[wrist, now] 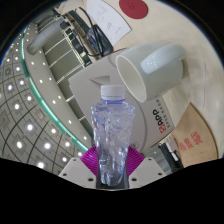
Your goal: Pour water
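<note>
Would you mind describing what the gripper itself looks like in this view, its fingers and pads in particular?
The gripper shows two pale, whitish fingers at the bottom of the view, blocky and angular in shape. Each carries a magenta pad on its inner face, with a ribbed, fin-like texture. No cables, markings, hand or sleeve are visible.

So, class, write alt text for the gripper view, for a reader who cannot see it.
A clear plastic water bottle with a white cap is clamped between the gripper's two pink-padded fingers, tilted toward a white cup just beyond it. The cup lies tipped, its mouth facing the bottle, near a white box with red print.
</note>
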Demonstrator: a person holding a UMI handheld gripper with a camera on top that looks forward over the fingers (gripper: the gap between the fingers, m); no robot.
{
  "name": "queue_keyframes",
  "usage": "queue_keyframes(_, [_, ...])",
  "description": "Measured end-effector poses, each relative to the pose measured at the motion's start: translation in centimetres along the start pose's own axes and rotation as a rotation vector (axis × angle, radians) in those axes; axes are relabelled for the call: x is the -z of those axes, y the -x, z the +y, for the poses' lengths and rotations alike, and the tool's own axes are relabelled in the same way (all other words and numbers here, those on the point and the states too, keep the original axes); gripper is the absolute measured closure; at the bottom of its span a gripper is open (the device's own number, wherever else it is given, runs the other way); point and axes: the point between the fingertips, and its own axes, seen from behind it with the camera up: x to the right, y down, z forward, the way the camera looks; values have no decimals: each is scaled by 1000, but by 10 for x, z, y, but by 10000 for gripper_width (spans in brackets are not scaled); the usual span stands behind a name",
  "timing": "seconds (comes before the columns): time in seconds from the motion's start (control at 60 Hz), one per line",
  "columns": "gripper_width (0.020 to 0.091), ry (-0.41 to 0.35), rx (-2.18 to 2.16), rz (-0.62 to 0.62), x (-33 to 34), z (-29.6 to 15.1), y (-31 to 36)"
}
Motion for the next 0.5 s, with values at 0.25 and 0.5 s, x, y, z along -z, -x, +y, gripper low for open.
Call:
queue_keyframes(0.25, [786, 71, 173, 45, 12, 21, 23])
queue_keyframes(0.5, [786, 53, 853, 67, 34, 13, 115])
